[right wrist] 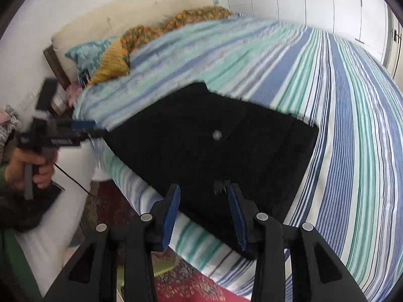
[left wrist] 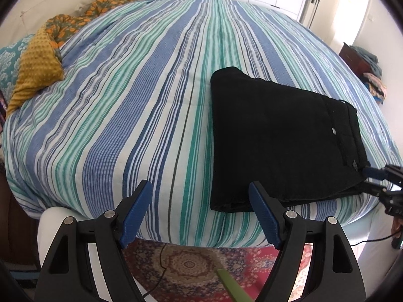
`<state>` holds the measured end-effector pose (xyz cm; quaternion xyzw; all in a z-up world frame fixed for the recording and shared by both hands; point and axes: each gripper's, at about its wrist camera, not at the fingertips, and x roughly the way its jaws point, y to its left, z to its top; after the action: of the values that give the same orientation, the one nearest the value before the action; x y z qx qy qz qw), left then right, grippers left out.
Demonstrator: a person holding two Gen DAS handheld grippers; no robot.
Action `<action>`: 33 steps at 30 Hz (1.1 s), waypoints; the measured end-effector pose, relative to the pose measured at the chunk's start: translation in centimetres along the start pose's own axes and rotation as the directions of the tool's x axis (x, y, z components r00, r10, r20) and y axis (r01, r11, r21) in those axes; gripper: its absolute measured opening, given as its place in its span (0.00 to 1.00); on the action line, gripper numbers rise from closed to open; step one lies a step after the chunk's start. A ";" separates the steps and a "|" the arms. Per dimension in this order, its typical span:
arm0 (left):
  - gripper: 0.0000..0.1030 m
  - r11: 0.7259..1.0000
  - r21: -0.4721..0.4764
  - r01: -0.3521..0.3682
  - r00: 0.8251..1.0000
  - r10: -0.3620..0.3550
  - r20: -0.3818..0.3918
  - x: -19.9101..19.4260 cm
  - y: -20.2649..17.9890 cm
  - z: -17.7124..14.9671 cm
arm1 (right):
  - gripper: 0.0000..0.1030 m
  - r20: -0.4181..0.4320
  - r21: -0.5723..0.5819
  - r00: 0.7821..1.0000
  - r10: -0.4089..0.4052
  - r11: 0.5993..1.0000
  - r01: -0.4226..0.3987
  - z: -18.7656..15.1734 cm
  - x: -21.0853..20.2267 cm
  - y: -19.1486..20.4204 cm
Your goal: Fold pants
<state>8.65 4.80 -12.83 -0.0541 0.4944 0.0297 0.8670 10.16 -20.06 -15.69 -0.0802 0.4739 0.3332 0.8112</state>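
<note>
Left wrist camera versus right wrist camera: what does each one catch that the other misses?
Only the left wrist view shows the clothes pile beside the bed and the green strip on the rug. Only the right wrist view shows the person's hand gripping the left claw's handle. Both show the folded black pants on the striped bedspread, plus both open claws.

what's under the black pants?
The folded pants lie flat on the striped bedspread, near the bed's edge. Stripes show all around them; whatever lies directly beneath is covered. Both tongs, left and right, are open, holding nothing.
</note>
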 end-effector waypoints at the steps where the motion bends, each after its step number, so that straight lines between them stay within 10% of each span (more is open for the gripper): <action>1: 0.78 1.000 0.000 -0.003 1.000 0.003 -0.002 0.0 0.1 -0.1 | 0.37 -0.032 0.030 0.999 0.005 1.000 -0.005 -0.7 0.9 -0.4; 18: 0.83 0.991 -0.064 0.120 0.991 -0.123 -0.047 0.3 2.9 0.5 | 0.45 -0.008 0.226 0.998 0.062 0.973 -0.058 -2.3 -2.5 -3.7; 21: 0.83 0.948 -0.183 0.259 0.960 -0.273 -0.055 1.2 4.6 2.4 | 0.59 0.080 0.405 0.992 0.101 0.906 -0.125 -2.3 -3.3 -7.4; 26: 0.83 0.862 -0.307 0.403 0.887 -0.450 -0.101 5.0 5.7 5.5 | 0.59 0.176 0.662 0.950 0.256 0.684 -0.307 -3.3 -0.7 -13.9; 30: 0.83 0.836 -0.336 0.434 0.837 -0.512 -0.193 8.9 4.7 7.0 | 0.59 0.140 0.711 0.942 0.306 0.631 -0.311 -3.2 2.2 -15.8; 33: 0.83 0.845 -0.355 0.401 0.832 -0.498 -0.244 11.3 4.2 7.4 | 0.59 0.094 0.716 0.946 0.309 0.640 -0.280 -2.7 3.7 -16.5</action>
<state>20.24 9.85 -19.10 -0.3000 0.5941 -0.1149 0.7374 19.58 -32.19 -23.27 0.3164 0.5876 0.2464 0.7028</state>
